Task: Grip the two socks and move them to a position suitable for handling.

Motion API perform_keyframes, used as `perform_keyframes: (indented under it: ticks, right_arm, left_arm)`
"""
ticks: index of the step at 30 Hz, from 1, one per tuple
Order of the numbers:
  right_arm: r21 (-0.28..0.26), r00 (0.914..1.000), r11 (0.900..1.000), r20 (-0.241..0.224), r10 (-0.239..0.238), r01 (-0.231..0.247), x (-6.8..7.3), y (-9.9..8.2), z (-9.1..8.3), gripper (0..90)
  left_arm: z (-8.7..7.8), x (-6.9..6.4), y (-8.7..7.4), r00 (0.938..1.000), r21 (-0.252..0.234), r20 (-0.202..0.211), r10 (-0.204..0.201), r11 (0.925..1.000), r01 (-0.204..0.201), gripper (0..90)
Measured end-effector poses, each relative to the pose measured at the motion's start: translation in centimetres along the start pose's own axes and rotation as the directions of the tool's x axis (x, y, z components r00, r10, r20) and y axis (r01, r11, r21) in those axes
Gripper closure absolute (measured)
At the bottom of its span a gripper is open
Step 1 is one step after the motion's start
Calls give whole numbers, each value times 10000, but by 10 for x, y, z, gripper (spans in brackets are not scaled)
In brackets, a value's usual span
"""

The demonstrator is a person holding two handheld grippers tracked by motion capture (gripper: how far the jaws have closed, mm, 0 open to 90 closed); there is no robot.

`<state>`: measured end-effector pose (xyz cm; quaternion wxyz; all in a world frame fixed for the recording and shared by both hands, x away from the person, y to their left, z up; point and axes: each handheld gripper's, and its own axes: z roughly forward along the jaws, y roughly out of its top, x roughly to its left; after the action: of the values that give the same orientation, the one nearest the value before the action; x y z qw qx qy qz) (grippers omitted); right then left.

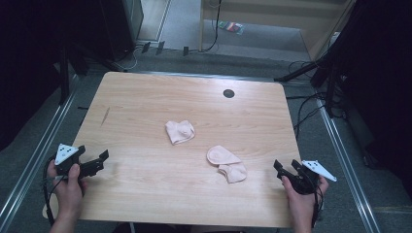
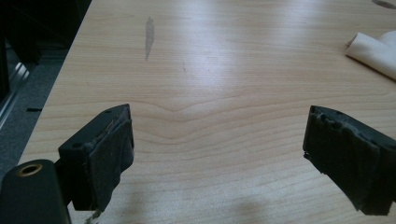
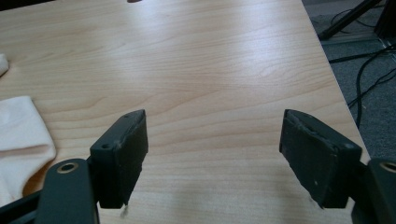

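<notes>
Two pale pink socks lie on the light wooden table (image 1: 145, 92). One crumpled sock (image 1: 180, 131) rests near the middle, and its edge (image 2: 376, 51) shows at the upper right of the left gripper view. The other sock (image 1: 226, 164) lies nearer the front right, and part of it (image 3: 18, 135) shows at the left of the right gripper view. My left gripper (image 1: 101, 161) (image 2: 219, 126) hovers open over the front left of the table, nothing between its jaws. My right gripper (image 1: 285, 166) (image 3: 215, 121) is open at the front right edge, just right of the second sock and apart from it.
A dark round hole (image 1: 228, 93) sits near the table's far edge. A thin grey streak (image 1: 106, 115) (image 2: 149, 35) marks the wood at the left. Cables (image 1: 303, 109) trail over the grey floor on the right, and metal rails (image 1: 43, 150) run along both sides.
</notes>
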<state>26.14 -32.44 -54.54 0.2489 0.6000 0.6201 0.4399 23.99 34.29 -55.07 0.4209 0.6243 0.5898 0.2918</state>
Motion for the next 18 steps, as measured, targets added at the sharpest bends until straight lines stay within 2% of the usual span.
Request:
perform_keyframes:
  ticks: [8,12,13,16,18]
  right_arm:
    - [73,9995,9996,-167,284,-283,10,6,0,256]
    - [135,9986,9997,-477,223,-217,28,10,1,258]
    - [135,9986,9997,-477,223,-217,28,10,1,258]
    - [294,9972,9990,-664,352,-333,43,12,4,267]
    - [359,9963,9992,-846,175,-145,50,11,6,268]
  left_arm:
    - [2,0,1,10000,152,28,-9,9999,9,92]
    - [2,0,1,10000,180,35,-19,9998,18,92]
    - [2,0,1,10000,180,35,-19,9998,18,92]
    - [3,0,1,10000,225,62,-26,9997,25,92]
    - [3,0,1,10000,243,64,-28,9997,26,92]
